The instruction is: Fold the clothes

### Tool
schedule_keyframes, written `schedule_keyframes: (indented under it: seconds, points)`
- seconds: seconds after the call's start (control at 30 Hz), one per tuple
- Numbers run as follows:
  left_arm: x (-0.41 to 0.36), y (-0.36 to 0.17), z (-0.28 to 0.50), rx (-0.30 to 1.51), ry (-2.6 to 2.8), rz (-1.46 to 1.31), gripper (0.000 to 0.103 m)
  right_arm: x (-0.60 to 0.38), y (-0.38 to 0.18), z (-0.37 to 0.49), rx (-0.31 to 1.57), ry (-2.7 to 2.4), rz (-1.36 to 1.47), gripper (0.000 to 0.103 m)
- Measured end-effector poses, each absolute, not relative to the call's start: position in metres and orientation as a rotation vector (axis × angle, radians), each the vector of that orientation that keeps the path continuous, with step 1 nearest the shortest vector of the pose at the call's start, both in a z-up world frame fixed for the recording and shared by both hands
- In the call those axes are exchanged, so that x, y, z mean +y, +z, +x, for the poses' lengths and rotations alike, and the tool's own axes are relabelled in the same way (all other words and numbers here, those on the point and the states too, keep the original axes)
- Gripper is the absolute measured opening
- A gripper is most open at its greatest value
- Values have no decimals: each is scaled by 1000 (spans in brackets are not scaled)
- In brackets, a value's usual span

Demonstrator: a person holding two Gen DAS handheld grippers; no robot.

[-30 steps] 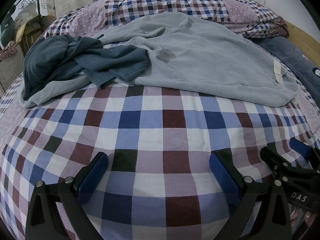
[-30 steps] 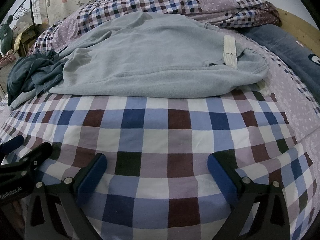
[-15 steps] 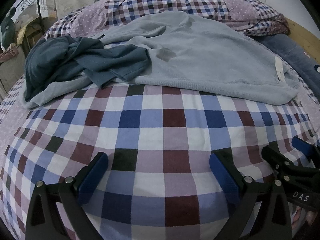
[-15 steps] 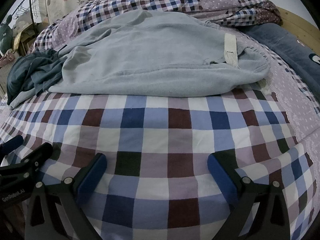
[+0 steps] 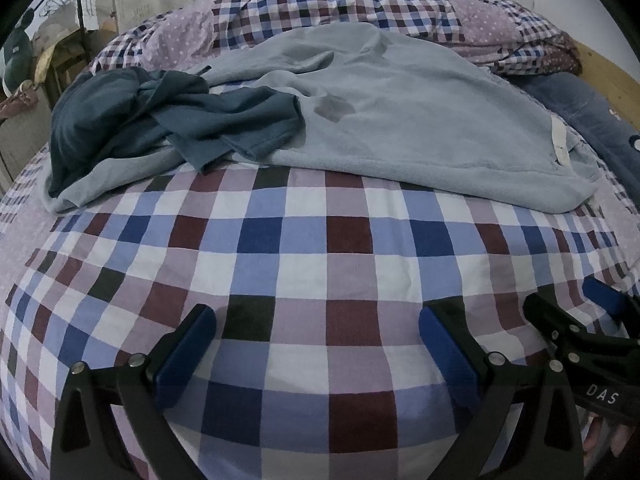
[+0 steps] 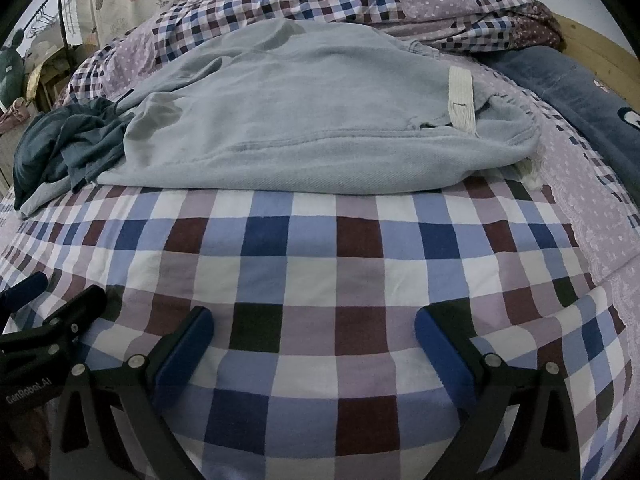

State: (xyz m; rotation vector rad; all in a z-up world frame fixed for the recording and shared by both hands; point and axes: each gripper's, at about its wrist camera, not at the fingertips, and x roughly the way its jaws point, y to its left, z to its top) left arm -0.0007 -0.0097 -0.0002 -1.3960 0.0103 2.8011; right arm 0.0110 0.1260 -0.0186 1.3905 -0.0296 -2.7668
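Both grippers, left [image 5: 318, 356] and right [image 6: 314, 354], spread wide, empty, over the checked sheet [image 5: 304, 264]. Grey sweatshirt [image 6: 312, 120] straight ahead, mid-frame, long axis left-to-right; neither clearly nearer.

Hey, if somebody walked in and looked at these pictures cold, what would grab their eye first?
Probably the big pale blue garment spread across the far half of the checked bed sheet, with a white tag near its right end. Next, the crumpled dark teal garment lying on its left end. In the foreground the left tool and right tool hover open over the bare sheet, holding nothing.
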Motion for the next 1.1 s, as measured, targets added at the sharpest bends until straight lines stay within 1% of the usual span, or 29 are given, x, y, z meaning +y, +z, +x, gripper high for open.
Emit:
schedule_keyframes:
  seconds: [0.7,0.93,1.1]
  points:
    - [-13,5,2,36,2752,-1345,102,129,-12,17,-39,-2765,1386,103]
    - [-28,14,5,-42,2723,-1347,102,122,1,26,-41,-2746,1286,103]
    - [-51,32,6,-148,2755,-1299,98,103,19,40,11,-2691,1152,103]
